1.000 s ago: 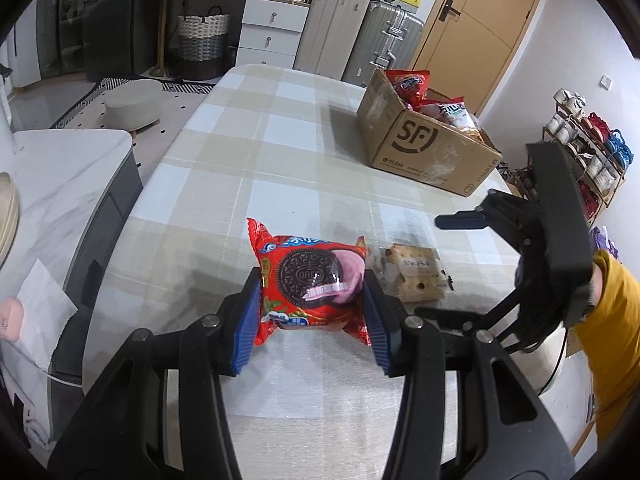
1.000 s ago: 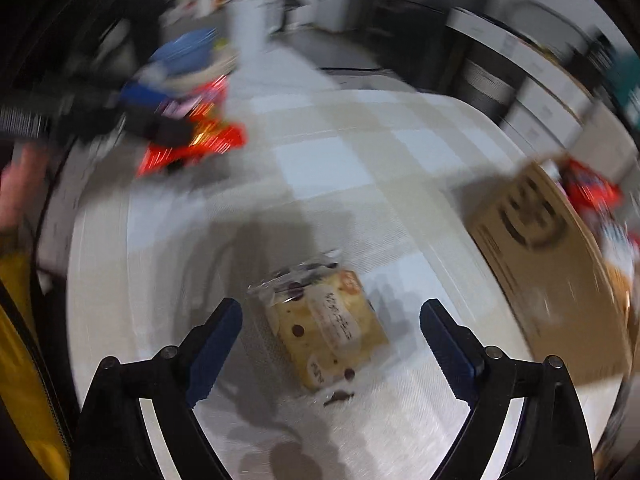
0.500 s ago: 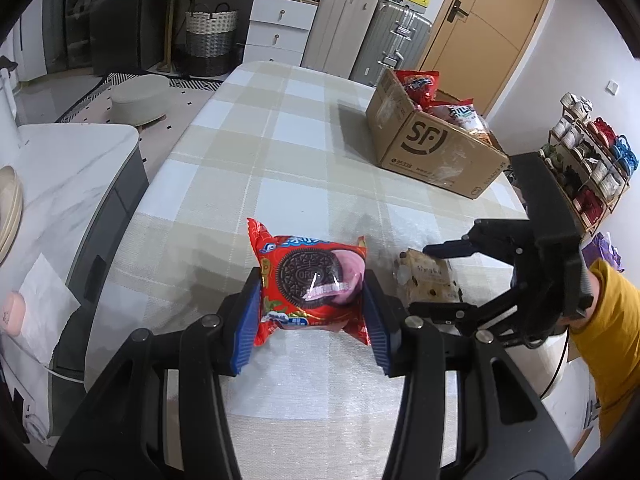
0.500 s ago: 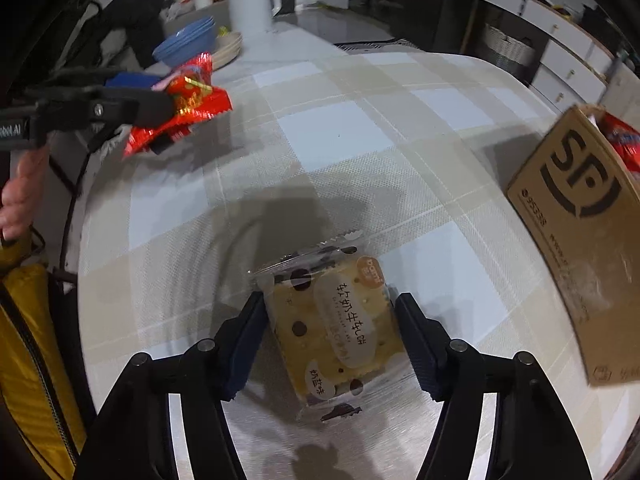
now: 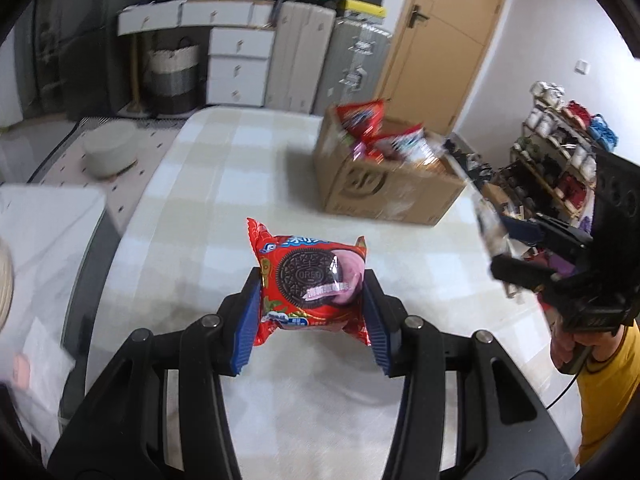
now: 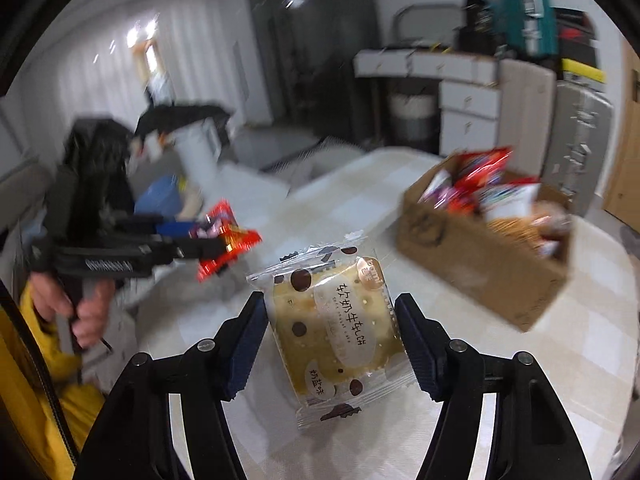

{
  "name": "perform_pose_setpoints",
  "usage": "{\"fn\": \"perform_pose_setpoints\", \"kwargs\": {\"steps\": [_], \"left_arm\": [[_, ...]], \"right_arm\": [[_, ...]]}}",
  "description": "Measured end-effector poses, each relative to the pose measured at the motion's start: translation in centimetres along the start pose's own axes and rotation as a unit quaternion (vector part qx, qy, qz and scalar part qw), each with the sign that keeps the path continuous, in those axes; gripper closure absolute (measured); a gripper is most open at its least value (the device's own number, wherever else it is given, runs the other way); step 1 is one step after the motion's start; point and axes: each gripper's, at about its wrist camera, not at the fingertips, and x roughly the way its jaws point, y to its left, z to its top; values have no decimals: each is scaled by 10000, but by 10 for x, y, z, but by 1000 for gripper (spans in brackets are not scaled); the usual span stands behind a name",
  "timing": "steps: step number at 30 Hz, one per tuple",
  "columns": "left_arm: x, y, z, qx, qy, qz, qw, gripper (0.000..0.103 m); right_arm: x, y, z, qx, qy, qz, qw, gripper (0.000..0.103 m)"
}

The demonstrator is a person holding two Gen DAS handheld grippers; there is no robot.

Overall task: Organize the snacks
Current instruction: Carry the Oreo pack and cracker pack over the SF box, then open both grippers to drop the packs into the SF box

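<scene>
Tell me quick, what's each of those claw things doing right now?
Left gripper: closed on the red Oreo packet, lifted off the table.
Right gripper: closed on the beige cracker packet, also lifted.

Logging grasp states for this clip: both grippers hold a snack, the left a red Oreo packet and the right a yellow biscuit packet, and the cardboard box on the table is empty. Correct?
Not quite. The cardboard box is not empty: the right wrist view shows several snack bags in it. The rest stands: the left gripper holds the red Oreo packet, the right gripper the yellow biscuit packet.

Red Oreo pack [image 5: 312, 284] – clamped aloft; cracker packet [image 6: 334, 326] likewise
</scene>
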Motion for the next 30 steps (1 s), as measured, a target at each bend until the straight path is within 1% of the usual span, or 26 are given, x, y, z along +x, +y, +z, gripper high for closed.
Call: {"fn": "perform_pose_setpoints", "kwargs": {"steps": [5,7,10,14,17,19,22,26,30], "left_arm": [[15,-31,59,224,-140,-167,9995,59],[25,-44,81,352,-177,-191,9990,59],[51,-62,114,471,-102,-241,9985,59],[98,-77,149,477,152,-283,9983,59],[137,-85,169,468,451,-353,9973,59],[157,-89,177,519,617,-361,9961,59],[183,-94,181,595,784,-399,9943,59],[201,-96,170,715,919,-481,9920,59],[212,-97,170,773,924,-522,9913,59]], "right_arm": [[-59,-27,37,233,-637,-453,9967,37],[-77,-40,55,345,-818,-630,9941,37],[-89,-61,82,463,-974,-804,9909,37],[-85,-97,117,697,-1029,-908,9881,37],[-68,-134,139,1055,-885,-878,9866,37],[-51,-159,150,1247,-698,-855,9860,37],[-20,-186,161,1362,-368,-851,9863,37],[22,-217,171,1524,55,-856,9846,37],[58,-229,170,1436,394,-877,9850,37]]}}
